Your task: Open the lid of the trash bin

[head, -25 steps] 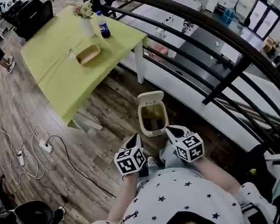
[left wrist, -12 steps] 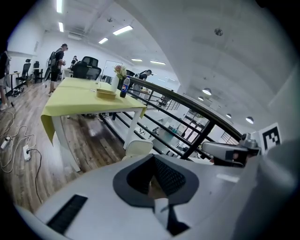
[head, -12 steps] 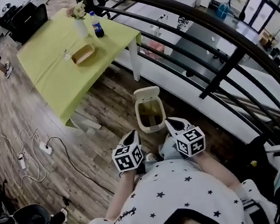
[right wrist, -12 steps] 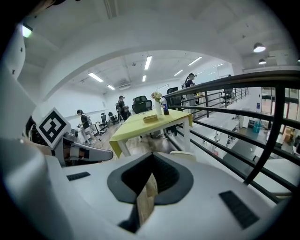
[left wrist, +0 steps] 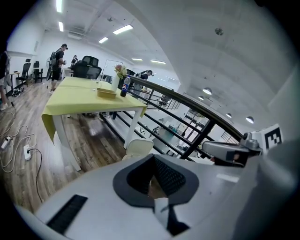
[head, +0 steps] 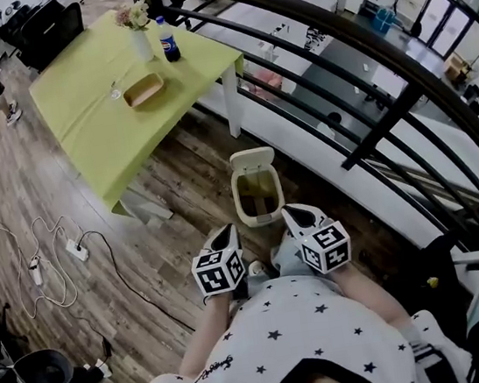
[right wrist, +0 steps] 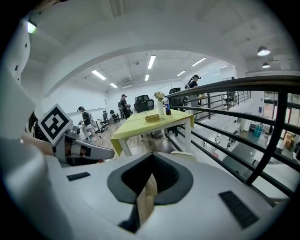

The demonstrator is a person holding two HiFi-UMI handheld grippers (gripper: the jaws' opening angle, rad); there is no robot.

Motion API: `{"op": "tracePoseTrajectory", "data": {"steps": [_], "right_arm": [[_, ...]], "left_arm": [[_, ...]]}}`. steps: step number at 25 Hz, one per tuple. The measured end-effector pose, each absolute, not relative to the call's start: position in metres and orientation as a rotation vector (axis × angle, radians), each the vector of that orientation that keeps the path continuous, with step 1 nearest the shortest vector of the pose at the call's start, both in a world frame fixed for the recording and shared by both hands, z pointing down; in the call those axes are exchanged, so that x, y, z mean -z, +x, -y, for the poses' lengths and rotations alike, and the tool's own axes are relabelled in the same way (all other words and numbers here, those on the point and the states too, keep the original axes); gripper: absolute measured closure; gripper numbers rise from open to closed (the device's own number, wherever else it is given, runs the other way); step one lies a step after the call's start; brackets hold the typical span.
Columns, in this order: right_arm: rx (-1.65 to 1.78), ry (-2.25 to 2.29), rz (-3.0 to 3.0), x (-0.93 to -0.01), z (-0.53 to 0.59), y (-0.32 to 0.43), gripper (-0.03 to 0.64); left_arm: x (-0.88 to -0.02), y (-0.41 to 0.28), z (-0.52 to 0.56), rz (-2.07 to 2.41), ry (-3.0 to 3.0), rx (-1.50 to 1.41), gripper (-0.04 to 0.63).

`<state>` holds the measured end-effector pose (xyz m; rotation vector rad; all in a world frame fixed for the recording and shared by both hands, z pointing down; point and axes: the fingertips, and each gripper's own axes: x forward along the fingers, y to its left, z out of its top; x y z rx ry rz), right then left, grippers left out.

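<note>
The green-clothed table [head: 92, 118] stands beyond the trash bin [head: 239, 199]. The bin sits beside the railing [head: 362, 54] with its lid [head: 253, 159] tipped up at the far rim. On the bin's near side hover the left gripper [head: 227, 231] and right gripper [head: 290, 214], each with jaws pressed together and empty.

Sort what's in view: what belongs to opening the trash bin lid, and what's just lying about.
For the job: trash bin; its lid, already raised; left tongs and right tongs, both shut and empty.

Lying about: green table; flower vase; bottle; tray; power strip.
</note>
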<state>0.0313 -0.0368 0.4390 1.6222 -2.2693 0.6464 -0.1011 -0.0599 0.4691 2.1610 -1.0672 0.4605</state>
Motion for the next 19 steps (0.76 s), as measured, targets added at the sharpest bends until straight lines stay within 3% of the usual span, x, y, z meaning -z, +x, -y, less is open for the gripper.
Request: {"op": "tracePoseTrajectory", "data": {"steps": [19], "right_arm": [[-0.652,1.625,2.277,-0.4392,0.0469,0.0309,0.624]], "left_arm": [[-0.4723,-0.1100,0.0694,1.092,2.138,-0.458,0.583]]}}
